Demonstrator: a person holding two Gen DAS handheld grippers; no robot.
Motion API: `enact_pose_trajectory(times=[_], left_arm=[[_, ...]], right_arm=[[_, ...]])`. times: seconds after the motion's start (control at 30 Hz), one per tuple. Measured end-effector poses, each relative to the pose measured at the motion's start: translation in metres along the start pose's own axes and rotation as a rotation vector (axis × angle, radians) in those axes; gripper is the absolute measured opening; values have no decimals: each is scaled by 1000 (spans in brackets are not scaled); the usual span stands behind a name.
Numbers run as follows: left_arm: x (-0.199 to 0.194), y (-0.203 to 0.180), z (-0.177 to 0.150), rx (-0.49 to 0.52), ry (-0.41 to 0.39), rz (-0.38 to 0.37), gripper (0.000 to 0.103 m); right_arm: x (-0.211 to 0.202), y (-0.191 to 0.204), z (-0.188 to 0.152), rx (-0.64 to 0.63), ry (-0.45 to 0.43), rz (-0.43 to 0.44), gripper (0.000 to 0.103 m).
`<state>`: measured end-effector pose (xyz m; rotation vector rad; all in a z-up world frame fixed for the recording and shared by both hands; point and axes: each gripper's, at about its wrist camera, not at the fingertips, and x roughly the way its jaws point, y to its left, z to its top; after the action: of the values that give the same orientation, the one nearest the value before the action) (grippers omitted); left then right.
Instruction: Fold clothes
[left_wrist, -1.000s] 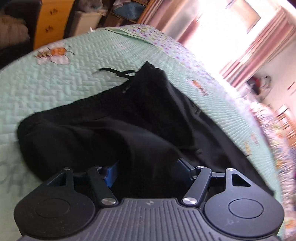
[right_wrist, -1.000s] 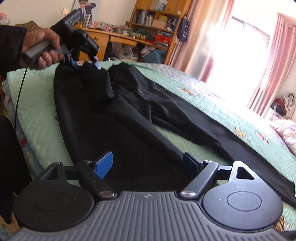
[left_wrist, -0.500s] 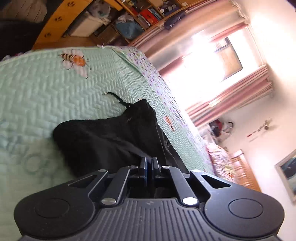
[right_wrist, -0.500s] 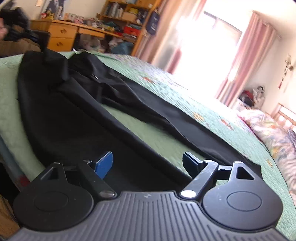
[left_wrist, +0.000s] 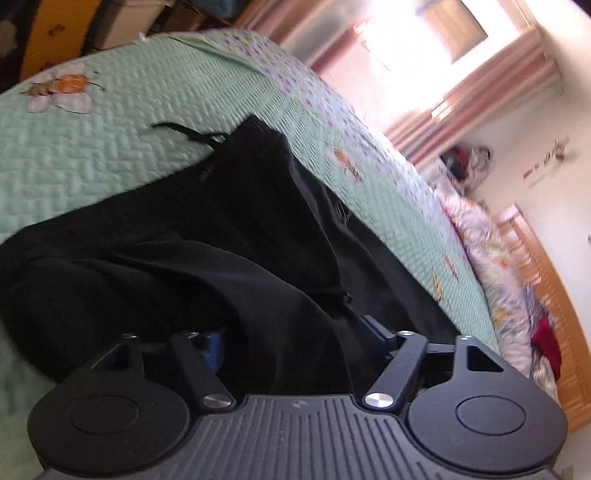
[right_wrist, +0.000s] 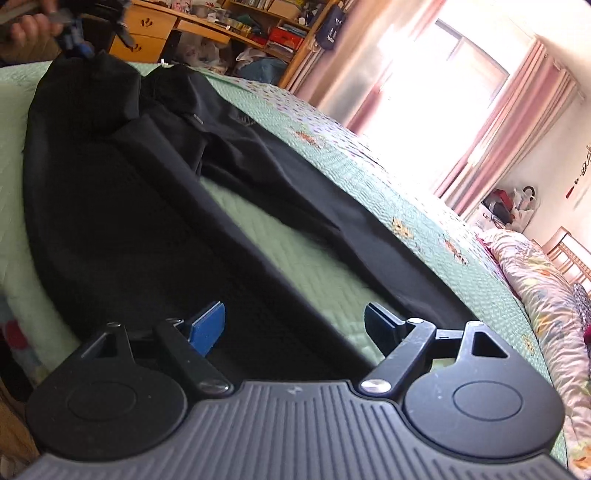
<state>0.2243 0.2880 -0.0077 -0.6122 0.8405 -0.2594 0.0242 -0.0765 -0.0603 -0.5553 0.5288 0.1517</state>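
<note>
Black trousers (right_wrist: 155, 184) lie spread on a green quilted bed (right_wrist: 295, 266), waist at the far left, two legs running right. In the left wrist view the waist end (left_wrist: 221, 229) is bunched, with a drawstring (left_wrist: 177, 129) lying on the quilt. My left gripper (left_wrist: 291, 336) is open, a fold of the waist fabric lying between its fingers. It also shows in the right wrist view (right_wrist: 85, 33), held by a hand at the waist. My right gripper (right_wrist: 295, 325) is open and empty, low over the near trouser leg.
A bee print (left_wrist: 62, 88) marks the quilt's far corner. Wooden drawers and a cluttered desk and shelves (right_wrist: 236, 26) stand behind the bed. A flowered duvet (right_wrist: 546, 280) lies at the right end. Pink curtains (right_wrist: 498, 122) frame a bright window.
My left gripper was shut on the waist fabric half a second ago and now stands open. My right gripper has stayed open, shifting its view along the trouser legs.
</note>
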Motion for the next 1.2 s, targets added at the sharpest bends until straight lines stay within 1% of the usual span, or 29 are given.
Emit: enact_pose_trajectory(times=[0.03, 0.07, 0.1, 0.13, 0.2, 0.27, 0.3, 0.33, 0.37, 0.43, 0.53, 0.6, 0.63, 0.67, 0.7, 0.73, 0.77, 0.8, 0.83, 0.87, 0.9, 0.97, 1.0, 1.03, 1.07, 1.1, 1.13, 1.2], left_arm=[[11, -5, 3, 19, 22, 9, 34], [12, -7, 3, 31, 25, 10, 14], [9, -8, 1, 39, 21, 6, 3], [-5, -5, -2, 25, -6, -43, 4], [-42, 7, -10, -22, -79, -178, 4], [-83, 29, -21, -69, -165, -316, 4], [-98, 41, -27, -86, -187, -375, 4], [-107, 52, -33, -96, -192, -405, 4], [-113, 63, -40, -104, -192, -425, 4], [-116, 80, -50, -143, -182, -403, 2], [-124, 104, -55, -238, -249, -416, 2], [-126, 114, -50, -286, -278, -430, 4], [-127, 118, -47, -309, -290, -437, 4], [-124, 118, -44, -308, -274, -424, 6], [-119, 111, -40, -289, -233, -398, 12], [-113, 102, -39, -257, -187, -371, 14], [-106, 93, -39, -222, -150, -344, 18], [-99, 84, -40, -188, -118, -315, 31], [-92, 74, -41, -155, -86, -287, 40], [-88, 69, -42, -138, -74, -258, 57], [-86, 66, -41, -134, -79, -224, 69], [-82, 64, -38, -144, -93, -152, 76], [-80, 65, -36, -150, -96, -139, 80], [-79, 67, -33, -156, -96, -135, 82], [-77, 68, -30, -161, -97, -131, 84], [-75, 68, -26, -166, -94, -127, 84], [-71, 66, -21, -171, -87, -121, 84], [-60, 60, -16, -161, -57, -124, 83]], right_arm=[[-2, 0, -3, 12, 3, -4, 83], [-3, -2, -4, 28, 6, -9, 83], [-5, -5, -6, 44, 8, -15, 83], [-5, -8, -8, 56, 10, -29, 83], [-10, -18, -12, 76, 3, -78, 83], [-17, -32, -17, 106, -6, -118, 83], [-19, -40, -20, 127, -7, -123, 83], [-19, -47, -22, 143, -5, -113, 83], [-19, -53, -24, 157, -2, -103, 83], [-12, -60, -25, 136, 8, -90, 83], [6, -61, -20, 45, 63, -81, 84], [17, -59, -20, -26, 113, -72, 84], [21, -58, -21, -59, 132, -52, 84], [25, -57, -23, -89, 147, -33, 84], [28, -57, -24, -105, 148, -18, 84], [31, -58, -24, -114, 152, -3, 84], [35, -58, -23, -122, 160, 14, 84], [38, -59, -21, -131, 168, 31, 84], [42, -58, -20, -146, 175, 50, 84], [45, -58, -18, -162, 186, 67, 84], [49, -57, -16, -175, 194, 80, 84], [53, -57, -12, -166, 214, 110, 81], [54, -58, -10, -155, 225, 131, 74], [54, -59, -9, -135, 233, 165, 60], [54, -61, -9, -111, 241, 198, 53], [55, -61, -10, -93, 247, 214, 44], [55, -60, -10, -91, 248, 214, 31], [54, -56, -11, -89, 249, 213, 24]])
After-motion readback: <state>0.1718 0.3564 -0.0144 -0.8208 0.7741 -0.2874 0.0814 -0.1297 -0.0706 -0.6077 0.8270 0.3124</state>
